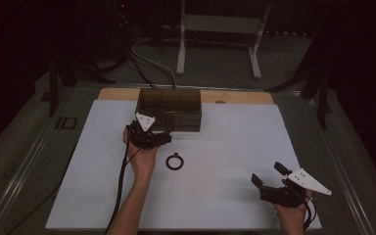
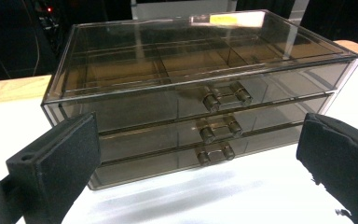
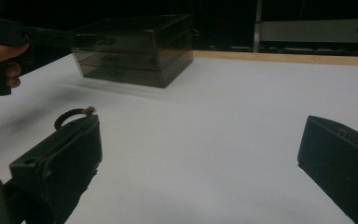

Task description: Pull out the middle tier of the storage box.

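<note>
Scene: a person works at a white-covered surface (image 1: pixel 215 205) in a dim room, a hand-held gripper in each hand, forearms coming in from the near edge

Drawer box: a smoky clear plastic drawer box (image 1: pixel 169 109) with three stacked drawers stands at the far middle of the white sheet, close to the strip of bare wood along the back edge; in the left gripper view all three drawer fronts sit flush, each with a small handle at its middle

Left hand-held gripper: the left hand-held gripper (image 1: pixel 162 138) is held just in front of the box's near left corner, pointing at its front; its jaws stand wide apart with nothing between them, and the left gripper view frames the lower drawers between the two black pads

Right hand-held gripper: the right hand-held gripper (image 1: pixel 269 175) hovers near the right front corner of the sheet, well apart from the box; its jaws are spread wide and hold nothing

Ring: a small dark ring (image 1: pixel 175 162) with a little tab at its top lies flat on the sheet, near the left hand and in front of the box; in the right gripper view it peeks out behind the left-hand jaw, and its material looks like rubber or cord, though the dim light leaves that unsure

Background: cables (image 1: pixel 147 63) and a light metal frame (image 1: pixel 220 34) stand on the floor beyond the surface
</note>
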Motion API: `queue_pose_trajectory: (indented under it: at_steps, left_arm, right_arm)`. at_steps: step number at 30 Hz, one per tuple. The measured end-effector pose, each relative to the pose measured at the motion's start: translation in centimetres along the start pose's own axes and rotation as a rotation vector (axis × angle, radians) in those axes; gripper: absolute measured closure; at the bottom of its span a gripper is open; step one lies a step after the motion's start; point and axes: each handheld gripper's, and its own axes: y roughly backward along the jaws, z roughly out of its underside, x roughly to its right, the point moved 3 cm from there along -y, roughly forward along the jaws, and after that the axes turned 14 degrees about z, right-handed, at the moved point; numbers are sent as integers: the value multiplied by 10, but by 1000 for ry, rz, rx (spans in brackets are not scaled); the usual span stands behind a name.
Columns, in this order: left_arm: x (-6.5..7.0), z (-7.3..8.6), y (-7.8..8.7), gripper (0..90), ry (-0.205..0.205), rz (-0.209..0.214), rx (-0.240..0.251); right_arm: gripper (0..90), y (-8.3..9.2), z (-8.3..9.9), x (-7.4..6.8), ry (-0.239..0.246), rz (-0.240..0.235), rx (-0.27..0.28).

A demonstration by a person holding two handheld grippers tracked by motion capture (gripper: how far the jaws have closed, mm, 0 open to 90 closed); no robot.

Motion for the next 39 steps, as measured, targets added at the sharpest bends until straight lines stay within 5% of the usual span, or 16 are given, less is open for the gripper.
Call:
queue_pose_trajectory:
  at_steps: [39]
  left_arm:
    - [11,5,-37,11,30,-30,-65]
  right_arm:
    - [0,0,0,2,-13,2,-1]
